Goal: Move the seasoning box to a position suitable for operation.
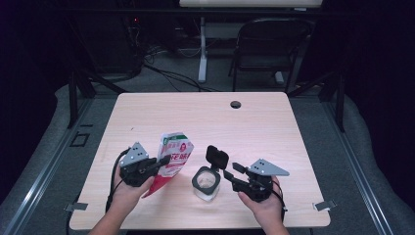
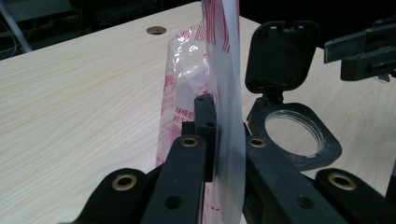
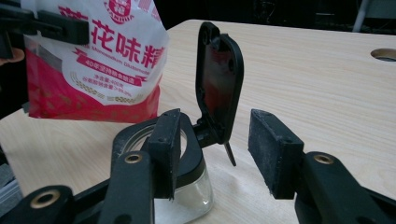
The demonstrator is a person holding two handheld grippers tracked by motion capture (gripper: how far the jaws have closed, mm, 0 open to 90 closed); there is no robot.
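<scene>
A red-and-white seasoning pouch (image 1: 173, 159) is held upright above the near left of the table (image 1: 274, 127), its edge pinched flat between the closed jaws of the left gripper (image 1: 159, 162). Just to its right a clear jar (image 1: 205, 183) is seen, its black flip lid (image 1: 217, 157) raised. The right gripper (image 1: 230, 172) is held beside the lid, jaws wide apart, nothing gripped. The jar mouth lies lower right of the pouch.

Light wooden table (image 1: 254, 122), folding chair (image 1: 266, 46) behind it

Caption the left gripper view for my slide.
Left gripper clamps a pouch beside an open-lidded jar on the table.
</scene>
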